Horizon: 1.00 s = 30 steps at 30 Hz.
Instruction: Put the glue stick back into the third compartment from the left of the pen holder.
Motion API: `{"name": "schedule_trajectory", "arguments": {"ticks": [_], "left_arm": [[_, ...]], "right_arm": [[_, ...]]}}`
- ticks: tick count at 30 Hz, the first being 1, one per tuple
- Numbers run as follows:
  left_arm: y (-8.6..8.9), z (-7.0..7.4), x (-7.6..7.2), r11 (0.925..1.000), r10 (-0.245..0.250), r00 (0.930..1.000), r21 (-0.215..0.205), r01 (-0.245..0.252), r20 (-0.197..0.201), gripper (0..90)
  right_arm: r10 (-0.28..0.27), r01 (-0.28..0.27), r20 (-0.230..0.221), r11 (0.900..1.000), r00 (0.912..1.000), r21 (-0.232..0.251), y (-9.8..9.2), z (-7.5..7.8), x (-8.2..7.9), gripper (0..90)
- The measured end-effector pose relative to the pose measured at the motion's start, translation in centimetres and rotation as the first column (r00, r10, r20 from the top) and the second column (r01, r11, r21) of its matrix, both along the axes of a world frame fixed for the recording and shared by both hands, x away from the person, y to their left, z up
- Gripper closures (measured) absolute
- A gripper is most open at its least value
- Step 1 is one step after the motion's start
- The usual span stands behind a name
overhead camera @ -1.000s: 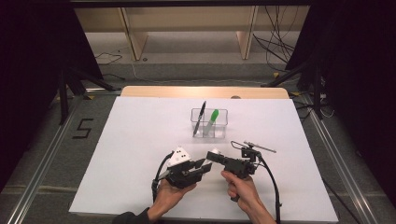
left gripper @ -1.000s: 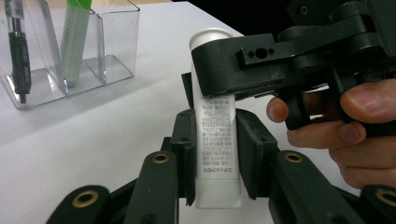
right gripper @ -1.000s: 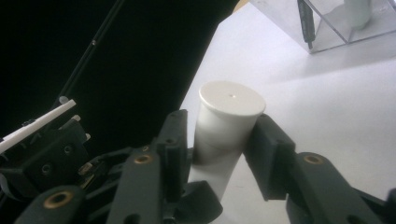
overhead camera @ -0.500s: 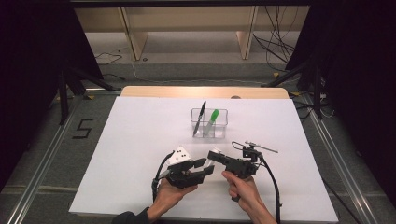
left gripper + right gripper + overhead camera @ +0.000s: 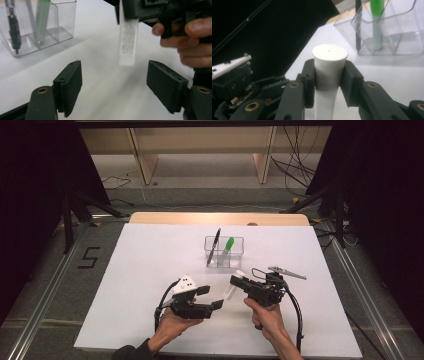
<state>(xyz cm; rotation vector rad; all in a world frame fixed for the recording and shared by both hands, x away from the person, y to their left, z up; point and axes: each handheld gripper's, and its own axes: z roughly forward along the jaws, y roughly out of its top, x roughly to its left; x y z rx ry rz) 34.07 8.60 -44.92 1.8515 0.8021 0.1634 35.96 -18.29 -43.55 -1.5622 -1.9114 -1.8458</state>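
Observation:
My right gripper (image 5: pixel 239 282) is shut on a white tube (image 5: pixel 231 291) just below its round cap (image 5: pixel 329 51), above the white table (image 5: pixel 150 270). The tube's flat printed body (image 5: pixel 128 40) hangs down from the right gripper (image 5: pixel 155 10). Just left of it, my left gripper (image 5: pixel 210 297) is open. Its jaws stand wide apart either side of the tube's lower end without touching it, and the left gripper (image 5: pixel 115 75) holds nothing. The right gripper (image 5: pixel 329 72) clamps the tube's neck from both sides.
A clear plastic organizer (image 5: pixel 239 242) stands behind the grippers at the table's middle, holding a black pen (image 5: pixel 214 247) and a green marker (image 5: pixel 228 246). Bare white table lies to the left and right. Dark floor and cables lie beyond the table's edges.
The left gripper has edged slightly toward the hanging tube. The right gripper keeps its hold in nearly the same place.

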Motion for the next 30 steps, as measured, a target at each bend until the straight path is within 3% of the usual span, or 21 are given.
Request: {"name": "schedule_trajectory", "arguments": {"ticks": [9,17,23,26,30], "left_arm": [[2.3,-0.1,0.6,0.9992,0.036,0.9993,0.017,-0.035,-0.013,24.4],[5.5,-0.3,1.1,0.9969,0.077,0.9966,-0.012,-0.077,-0.031,23.1],[6.8,-0.2,1.1,0.9947,0.097,0.9948,-0.031,-0.098,-0.030,22.8],[7.1,-0.1,1.0,0.9944,0.098,0.9949,-0.037,-0.099,-0.021,22.2],[7.3,-0.3,0.7,0.9960,0.084,0.9964,-0.030,-0.085,-0.011,21.5]], "right_arm": [[-0.056,0.064,0.103,0.995,0.9931,-0.072,-0.8,1.9,1.7,67.7],[-0.081,0.117,0.199,0.978,0.9766,-0.173,-0.7,4.0,3.7,67.7],[-0.111,0.159,0.224,0.965,0.9681,-0.210,-0.6,4.7,5.3,67.6],[-0.128,0.188,0.248,0.953,0.9605,-0.238,-0.6,5.1,6.1,67.6],[-0.148,0.210,0.252,0.948,0.9564,-0.240,-0.5,5.5,7.4,67.6]]}}
